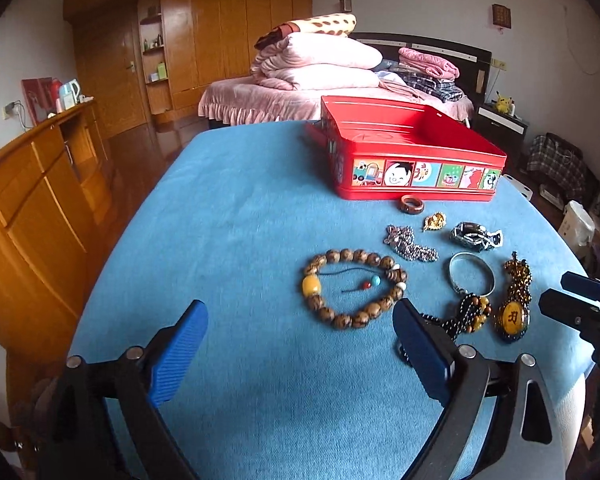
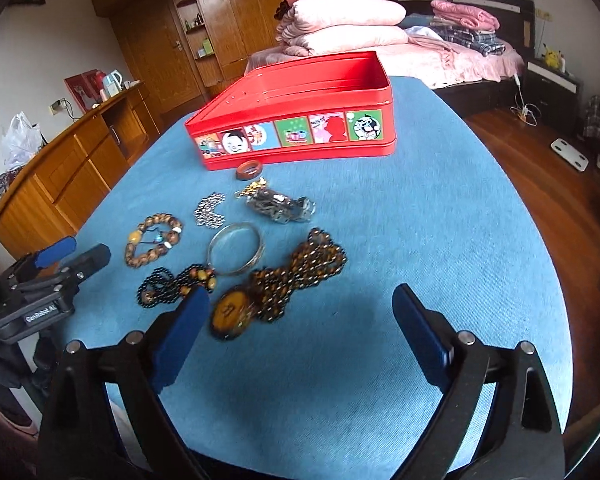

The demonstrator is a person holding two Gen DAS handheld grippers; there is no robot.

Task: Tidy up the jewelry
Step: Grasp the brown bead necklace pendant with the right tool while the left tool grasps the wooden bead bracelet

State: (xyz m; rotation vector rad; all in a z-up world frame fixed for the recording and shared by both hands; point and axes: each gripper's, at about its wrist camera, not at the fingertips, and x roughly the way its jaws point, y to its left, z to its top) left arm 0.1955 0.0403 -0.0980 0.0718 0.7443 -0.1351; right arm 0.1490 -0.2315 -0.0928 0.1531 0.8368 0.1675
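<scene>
1. Blue cloth point(image 1: 240, 208) covers the table; we count all the jewelry loose on it, none in the tin.
2. Red tin point(image 1: 412, 152), open, cartoon panels along its front wall, stands at the far side of the cloth.
3. Brown ring point(image 1: 412, 203) lies just in front of the tin.
4. Gold charm point(image 1: 434, 222), silver chain point(image 1: 410, 243) and dark metal piece point(image 1: 476, 236) lie in a row nearer us than the ring.
5. Wooden bead bracelet point(image 1: 354, 290) with one yellow bead lies flat, left of the rest.
6. Silver bangle point(image 1: 471, 276) sits between the bracelet and the amber pendant necklace point(image 1: 514, 308).
7. Black bead string point(image 1: 466, 314) touches the bangle's near edge; part of it is hidden.
8. Left gripper point(image 1: 300, 344): we hold its fingers wide apart, nothing between them, above bare cloth beside the bracelet.
9. Right gripper point(image 2: 300, 332): fingers wide apart, empty; the pendant shows just inside the left finger.
</scene>
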